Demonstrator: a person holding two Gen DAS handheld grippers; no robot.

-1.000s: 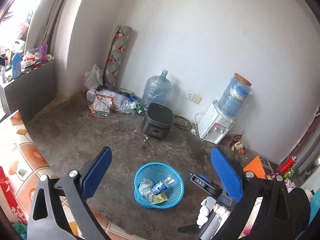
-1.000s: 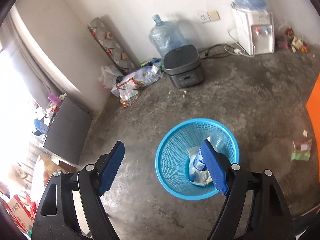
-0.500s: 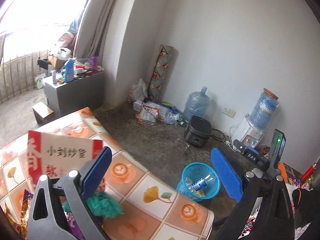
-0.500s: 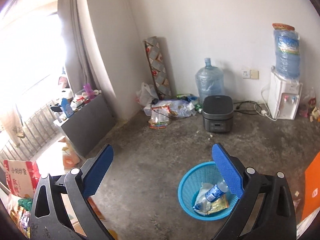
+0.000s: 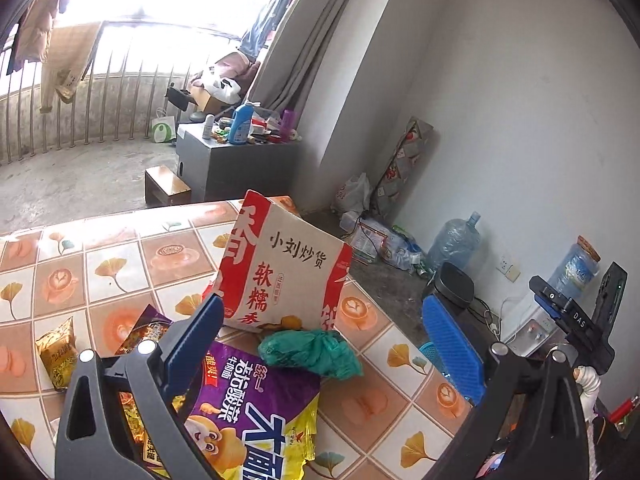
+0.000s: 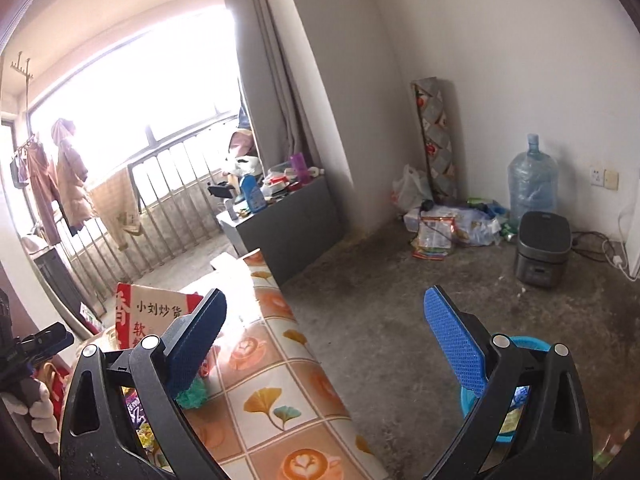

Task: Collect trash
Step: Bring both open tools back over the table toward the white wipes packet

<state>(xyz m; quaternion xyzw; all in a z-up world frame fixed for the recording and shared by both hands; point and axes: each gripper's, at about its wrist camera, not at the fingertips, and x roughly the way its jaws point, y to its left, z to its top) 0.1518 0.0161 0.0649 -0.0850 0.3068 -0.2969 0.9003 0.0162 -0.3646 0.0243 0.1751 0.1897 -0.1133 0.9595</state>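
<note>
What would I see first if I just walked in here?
First the big red-and-white snack bag standing on the tiled table, with a purple noodle packet and a green wad in front of it. Then the blue basket on the floor beside the table.

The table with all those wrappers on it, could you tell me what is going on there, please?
A person is collecting trash with a handheld gripper in each hand. Both the left gripper and the right gripper are open and empty. On the tiled tablecloth lie a red-and-white snack bag, a purple noodle packet, a crumpled green bag and a small gold wrapper. The blue basket stands on the floor beside the table.
</note>
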